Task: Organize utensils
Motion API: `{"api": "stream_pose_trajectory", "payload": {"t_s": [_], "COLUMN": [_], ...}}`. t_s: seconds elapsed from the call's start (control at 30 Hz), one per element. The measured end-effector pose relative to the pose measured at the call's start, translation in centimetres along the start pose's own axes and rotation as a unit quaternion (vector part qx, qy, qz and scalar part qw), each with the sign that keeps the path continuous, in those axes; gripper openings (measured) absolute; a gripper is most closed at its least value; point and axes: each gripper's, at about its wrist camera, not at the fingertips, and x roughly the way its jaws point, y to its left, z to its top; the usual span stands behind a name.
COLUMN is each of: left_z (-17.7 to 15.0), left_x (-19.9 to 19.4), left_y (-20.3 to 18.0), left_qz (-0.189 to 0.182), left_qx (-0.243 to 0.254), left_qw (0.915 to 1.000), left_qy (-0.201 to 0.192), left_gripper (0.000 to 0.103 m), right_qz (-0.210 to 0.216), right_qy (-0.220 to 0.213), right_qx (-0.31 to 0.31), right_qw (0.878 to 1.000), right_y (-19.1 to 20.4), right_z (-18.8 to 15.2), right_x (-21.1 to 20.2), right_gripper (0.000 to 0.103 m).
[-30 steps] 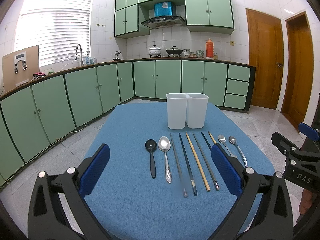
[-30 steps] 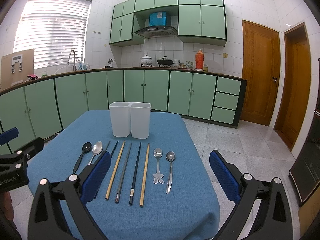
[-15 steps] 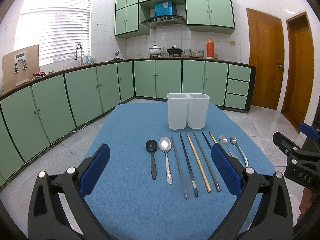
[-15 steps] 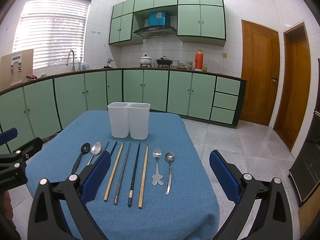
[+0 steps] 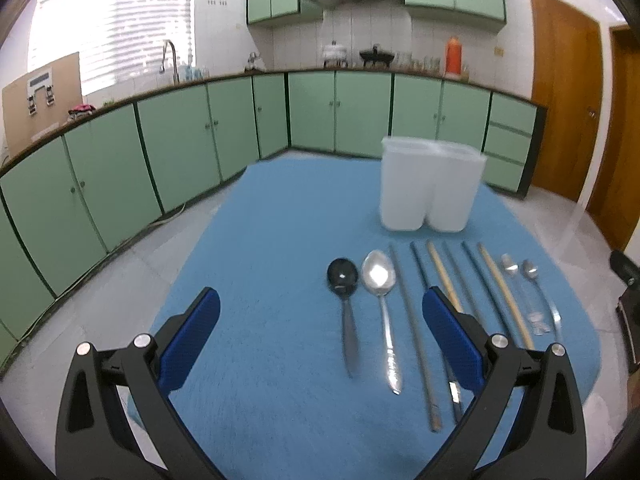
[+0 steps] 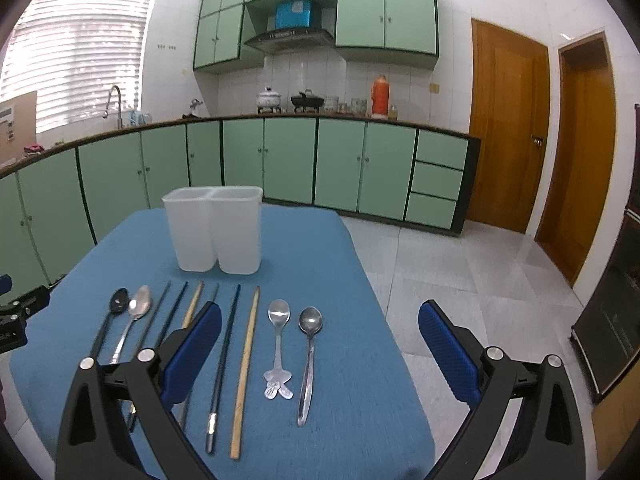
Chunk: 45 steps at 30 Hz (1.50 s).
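Both tongs are wide open and hold nothing. The left tongs (image 5: 320, 320) hang above the near part of the blue tabletop (image 5: 272, 240), to the left of the row of utensils; its right finger covers part of the chopsticks. The right tongs (image 6: 320, 336) hang above the right end of the row, and its left finger stands in front of some chopsticks.

The utensils lie side by side on the tabletop, handles toward the cameras. From left to right: a black spoon (image 5: 344, 300), a steel spoon (image 5: 382, 300), six chopsticks (image 6: 244, 364) of dark and wooden colour, a small spoon (image 6: 278, 344) with a shaped handle end, and one more spoon (image 6: 309, 356). They lie close but apart.

Behind the row stands a white holder (image 6: 214, 228) with two compartments, upright, near the tips of the chopsticks. The left view is a little blurred.
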Motion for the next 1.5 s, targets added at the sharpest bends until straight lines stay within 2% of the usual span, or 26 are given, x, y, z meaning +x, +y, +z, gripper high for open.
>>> {"api": "stream_pose_trajectory", "payload": {"t_s": [0.23, 0.43, 0.63, 0.67, 0.73, 1.07, 1.27, 1.5], "left_z": [1.2, 1.9, 2.3, 2.3, 2.4, 2.0, 2.3, 2.6], "left_x": [6.3, 10.9, 13.8, 14.2, 14.9, 16.8, 16.9, 16.8], "left_y": [0.5, 0.4, 0.5, 0.4, 0.3, 0.1, -0.1, -0.1], "left_qz": [0.005, 0.007, 0.001, 0.0, -0.003, -0.022, -0.035, -0.05], "left_qx": [0.0, 0.001, -0.002, 0.001, 0.002, -0.004, 0.003, 0.0], "left_qw": [0.9983, 0.9952, 0.9922, 0.9915, 0.9904, 0.9869, 0.987, 0.9849], "left_qy": [0.058, 0.097, 0.125, 0.13, 0.138, 0.16, 0.157, 0.165], "left_gripper": [0.098, 0.098, 0.09, 0.086, 0.08, 0.075, 0.061, 0.065], "right_qz": [-0.005, -0.004, -0.007, -0.007, -0.007, -0.012, -0.01, -0.013], "right_qy": [0.032, 0.057, 0.074, 0.076, 0.079, 0.092, 0.107, 0.12], "right_qx": [-0.001, 0.001, 0.007, 0.007, 0.006, -0.003, -0.005, 0.002], "right_qw": [0.999, 0.998, 0.997, 0.997, 0.997, 0.996, 0.994, 0.993], "right_y": [0.5, 0.5, 0.4, 0.4, 0.5, 1.1, 0.9, 0.3], "right_z": [-0.1, 0.0, 0.0, 0.0, 0.0, 0.2, 0.0, -0.4], "right_x": [4.3, 7.2, 9.4, 9.6, 10.1, 12.4, 13.2, 13.5], "right_gripper": [0.096, 0.087, 0.085, 0.085, 0.085, 0.083, 0.076, 0.076]}}
